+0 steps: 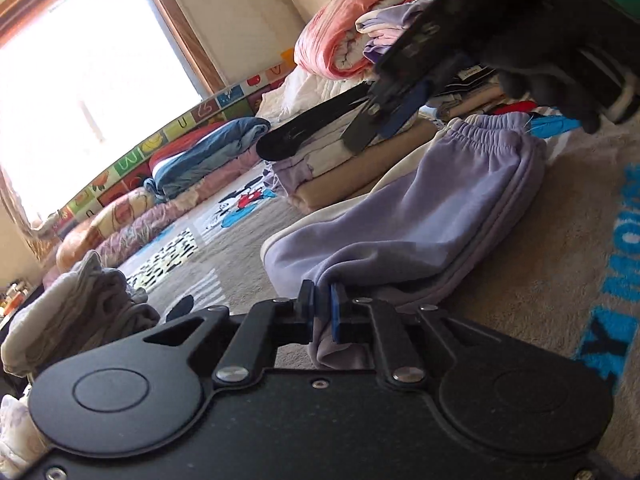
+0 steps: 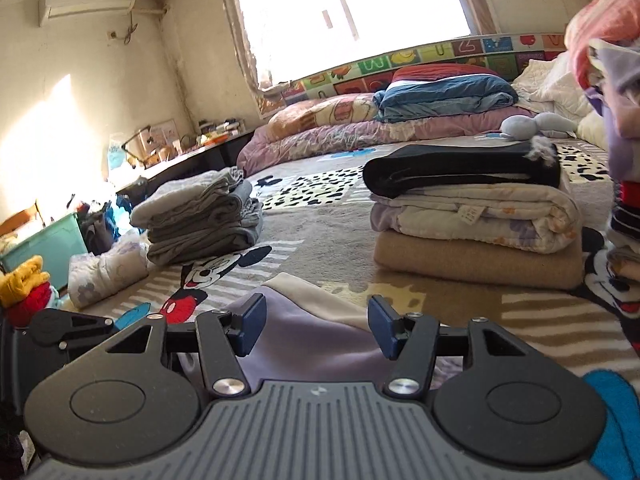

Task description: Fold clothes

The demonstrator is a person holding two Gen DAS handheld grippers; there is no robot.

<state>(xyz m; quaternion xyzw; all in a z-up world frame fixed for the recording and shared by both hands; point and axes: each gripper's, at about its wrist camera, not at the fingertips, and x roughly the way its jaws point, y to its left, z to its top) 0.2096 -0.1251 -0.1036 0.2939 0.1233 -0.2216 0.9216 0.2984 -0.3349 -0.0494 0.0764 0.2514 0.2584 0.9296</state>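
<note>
Between the left gripper's [image 1: 323, 312] clenched jaws sits a fold of the lavender sweatpants [image 1: 416, 216], which lie on the Mickey Mouse rug [image 1: 560, 260]. Above the sweatpants' waistband the right gripper [image 2: 316, 326] hangs released, apparently touching nothing. That thin pinch could slip, spoiling the fold.

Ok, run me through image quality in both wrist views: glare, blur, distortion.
Left wrist view: the window is blown out to white; the right gripper is close and motion-blurred; the lavender pants pinched in the left gripper are sharp. Right wrist view: the window is overexposed, a sun patch hits the wall, and fisheye bends the alphabet mat.
</note>
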